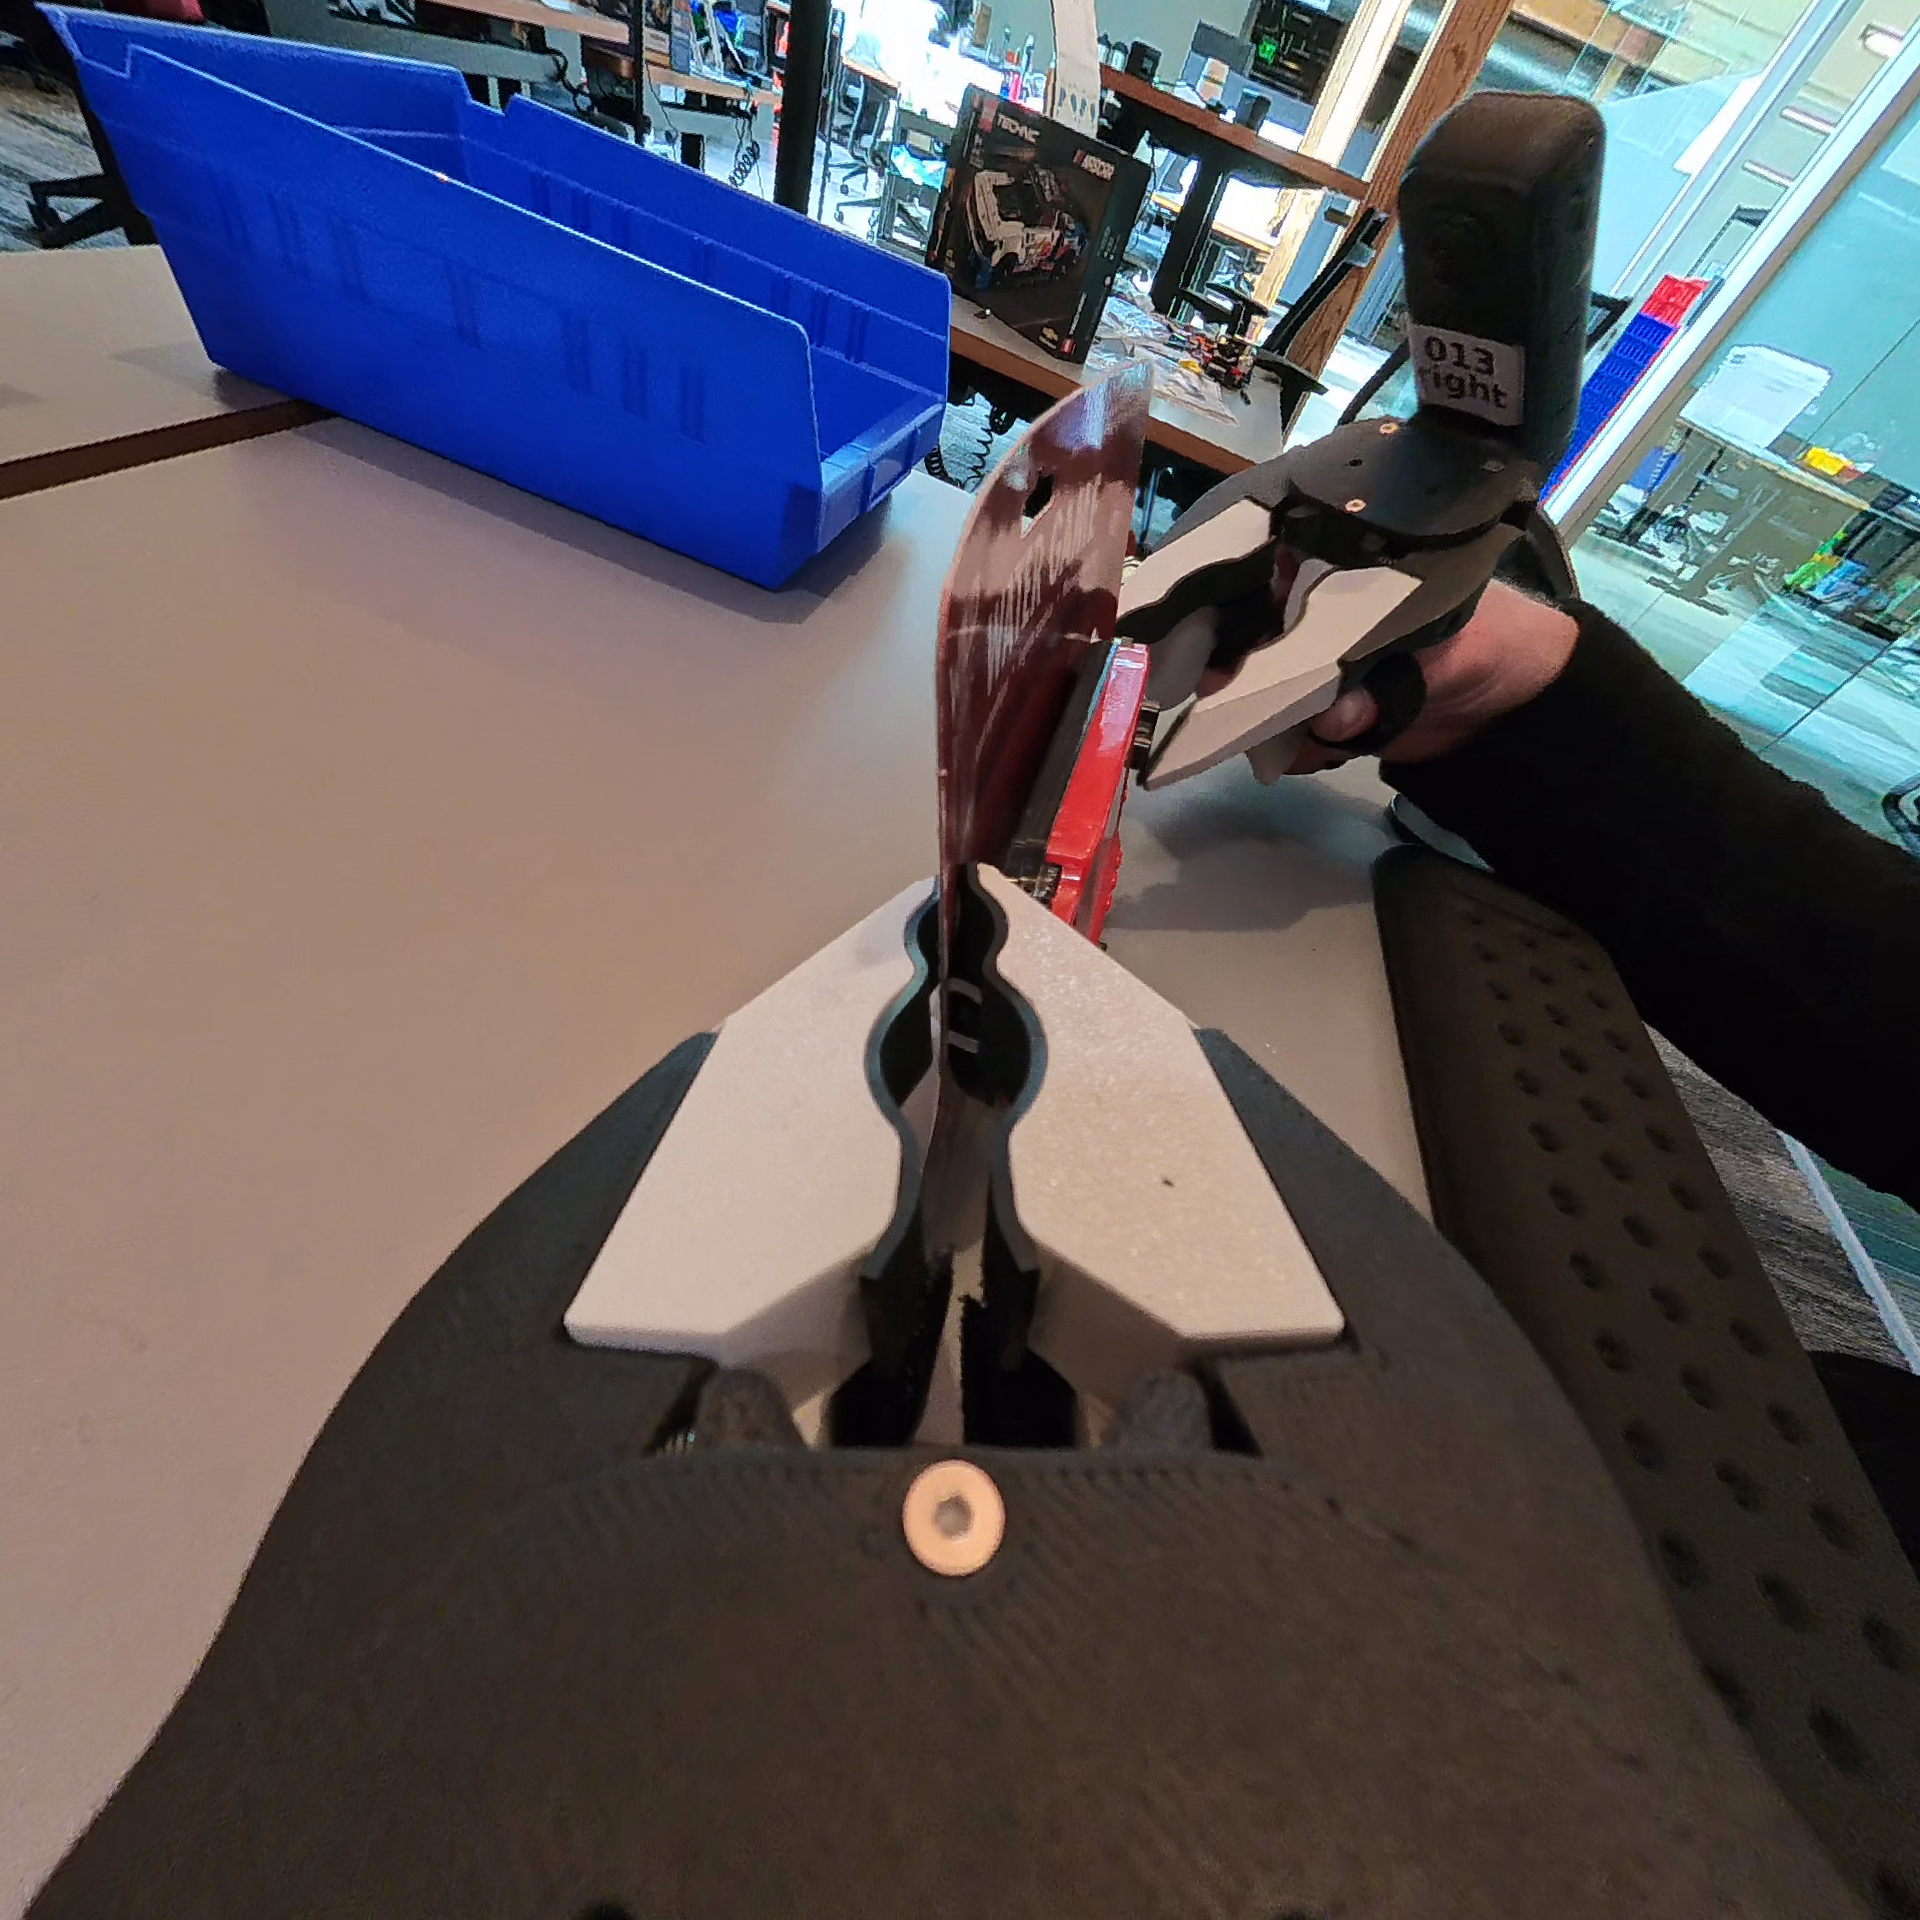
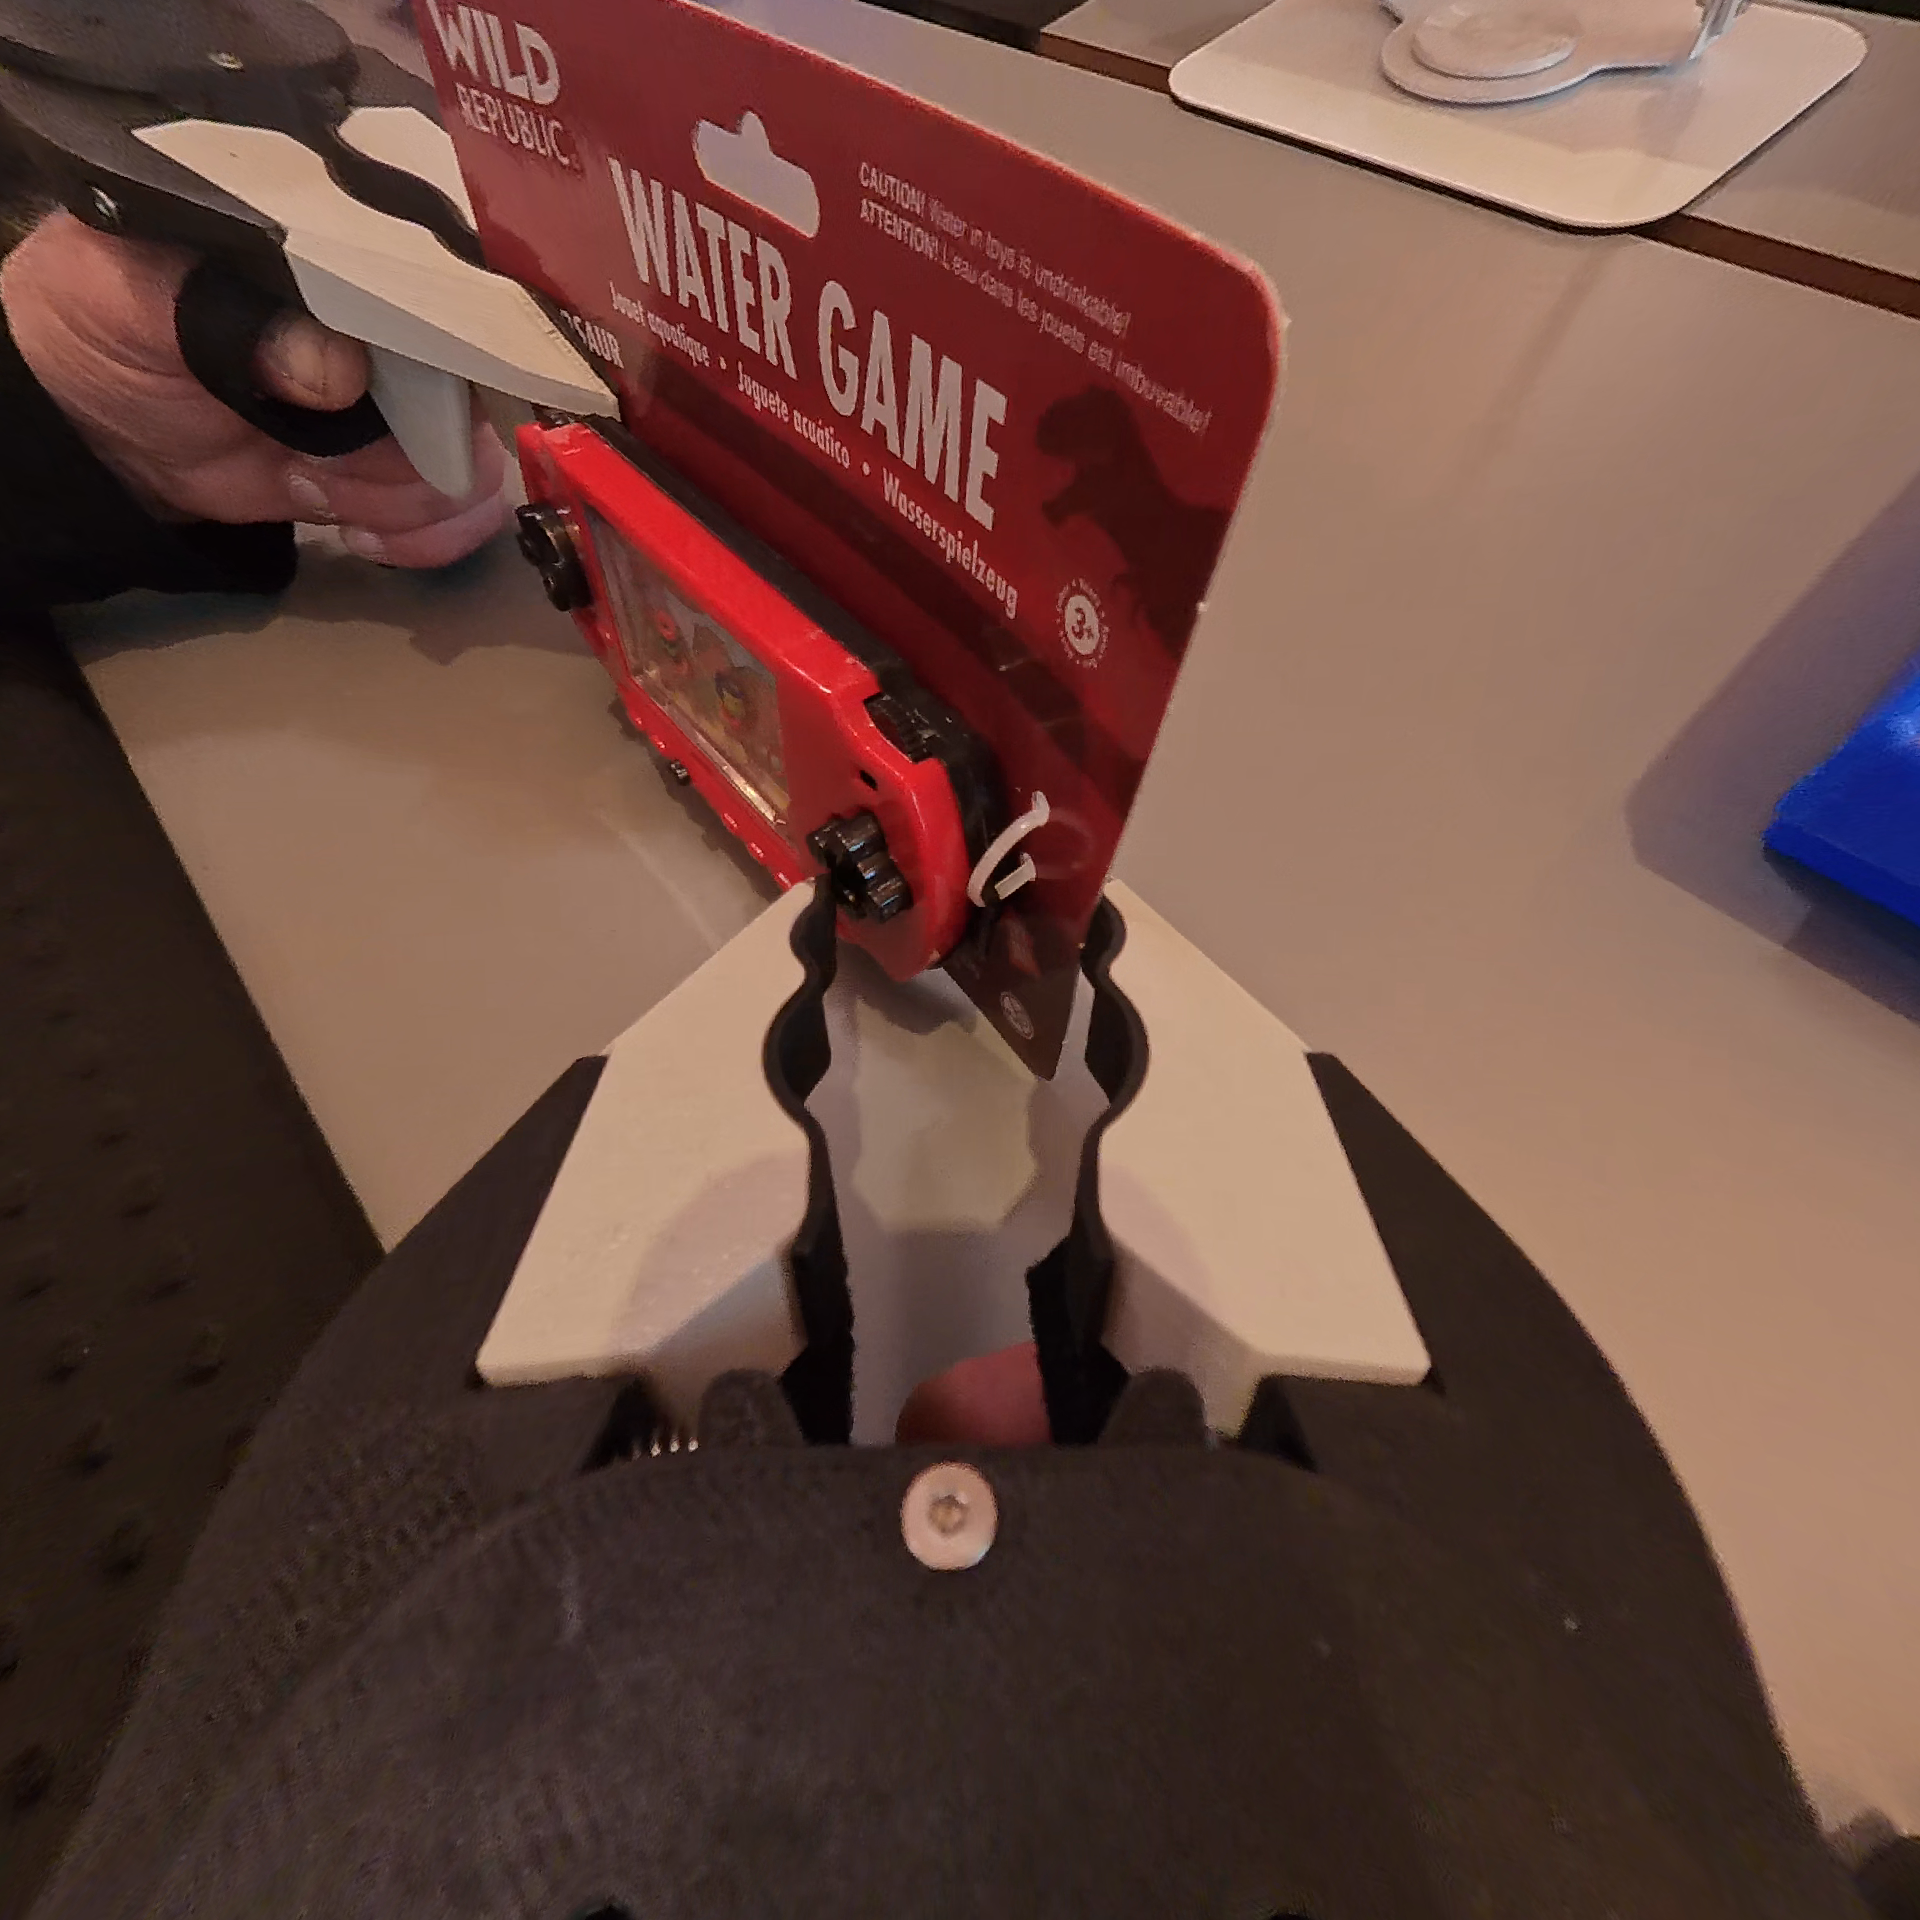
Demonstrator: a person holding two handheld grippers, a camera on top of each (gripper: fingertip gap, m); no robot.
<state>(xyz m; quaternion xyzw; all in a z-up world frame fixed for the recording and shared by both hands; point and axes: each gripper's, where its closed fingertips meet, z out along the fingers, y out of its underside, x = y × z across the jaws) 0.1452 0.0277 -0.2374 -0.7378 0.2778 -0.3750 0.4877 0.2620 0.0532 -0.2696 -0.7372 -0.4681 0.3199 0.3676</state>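
A red handheld water game toy (image 2: 727, 665) is tied to a red backing card (image 2: 883, 343) that stands upright on its edge on the grey table (image 2: 1455, 727). My left gripper (image 1: 961, 894) is shut on one end edge of the card (image 1: 1023, 665); it also shows in the right wrist view (image 2: 530, 436) at the top left. My right gripper (image 2: 956, 925) is closed around the other end, one fingertip against the toy's black knob and the other behind the card. In the left wrist view the right gripper (image 1: 1138, 696) is beyond the toy (image 1: 1091, 821).
A long blue plastic bin (image 1: 499, 312) lies on the table to the far left; its corner also shows in the right wrist view (image 2: 1860, 810). A white mat (image 2: 1299, 114) with a clear plastic piece lies farther back. A dark perforated chair back (image 1: 1621, 1247) is at the table edge.
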